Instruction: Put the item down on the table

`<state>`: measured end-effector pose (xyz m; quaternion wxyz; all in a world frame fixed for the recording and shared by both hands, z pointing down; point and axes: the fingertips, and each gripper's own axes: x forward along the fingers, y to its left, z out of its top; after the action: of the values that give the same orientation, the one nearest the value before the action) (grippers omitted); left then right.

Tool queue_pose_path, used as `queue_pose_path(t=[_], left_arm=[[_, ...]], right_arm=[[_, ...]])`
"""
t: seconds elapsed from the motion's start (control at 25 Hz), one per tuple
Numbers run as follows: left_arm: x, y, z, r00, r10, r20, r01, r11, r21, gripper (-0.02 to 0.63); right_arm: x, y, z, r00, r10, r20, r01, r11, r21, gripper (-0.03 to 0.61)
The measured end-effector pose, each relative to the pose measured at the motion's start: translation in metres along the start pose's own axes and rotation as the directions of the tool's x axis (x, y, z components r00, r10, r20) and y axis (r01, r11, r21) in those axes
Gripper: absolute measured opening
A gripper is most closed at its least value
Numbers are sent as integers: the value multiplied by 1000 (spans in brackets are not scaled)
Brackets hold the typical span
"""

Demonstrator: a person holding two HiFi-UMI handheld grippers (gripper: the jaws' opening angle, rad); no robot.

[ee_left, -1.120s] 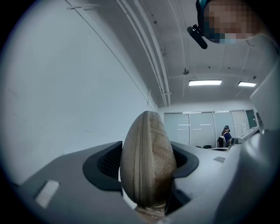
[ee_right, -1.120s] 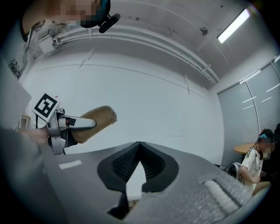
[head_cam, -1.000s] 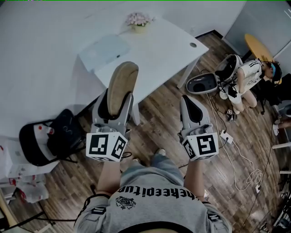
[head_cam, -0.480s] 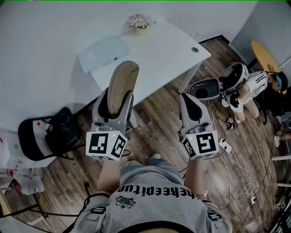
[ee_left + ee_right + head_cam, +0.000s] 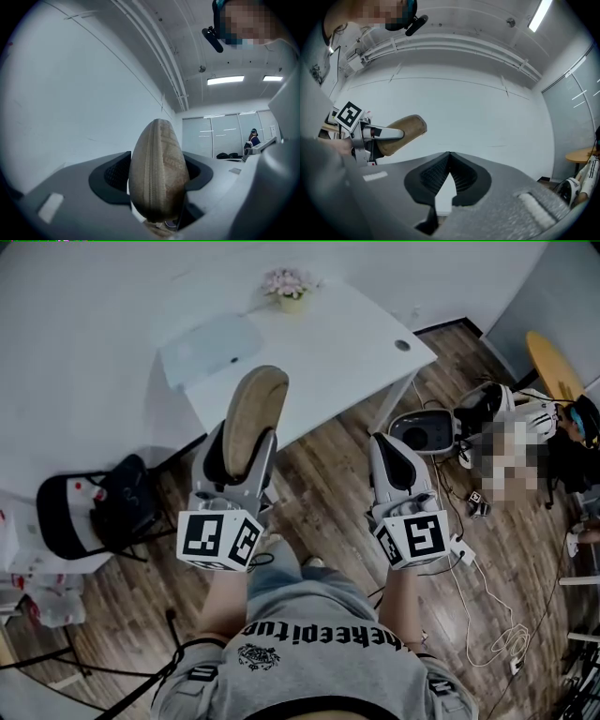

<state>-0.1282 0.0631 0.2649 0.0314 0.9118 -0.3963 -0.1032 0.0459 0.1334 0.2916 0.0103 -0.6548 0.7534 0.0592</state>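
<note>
Your left gripper (image 5: 241, 437) clamps the tan pouch (image 5: 255, 395); the right gripper (image 5: 394, 448) is closed, empty. Next, bring the pouch over the table (image 5: 347, 343) and lower it.

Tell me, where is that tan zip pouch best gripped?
Probably grip the pouch near one end, jaws on its two broad faces, coming from the zip edge, as the left gripper holds it. It is a flattened oval, so those faces give a flat hold.
</note>
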Motion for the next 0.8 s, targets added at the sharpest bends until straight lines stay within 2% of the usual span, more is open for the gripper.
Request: queue_pose_path(t=[0.36, 0.8], left_arm=[[25, 2, -5, 1000, -13, -11, 13, 1000, 6, 298], [87, 23, -8, 999, -35, -26, 35, 999, 0, 299]], right_arm=[[14, -18, -7, 1000, -15, -3, 15, 1000, 15, 0], [67, -49, -12, 999, -43, -12, 43, 999, 18, 0]])
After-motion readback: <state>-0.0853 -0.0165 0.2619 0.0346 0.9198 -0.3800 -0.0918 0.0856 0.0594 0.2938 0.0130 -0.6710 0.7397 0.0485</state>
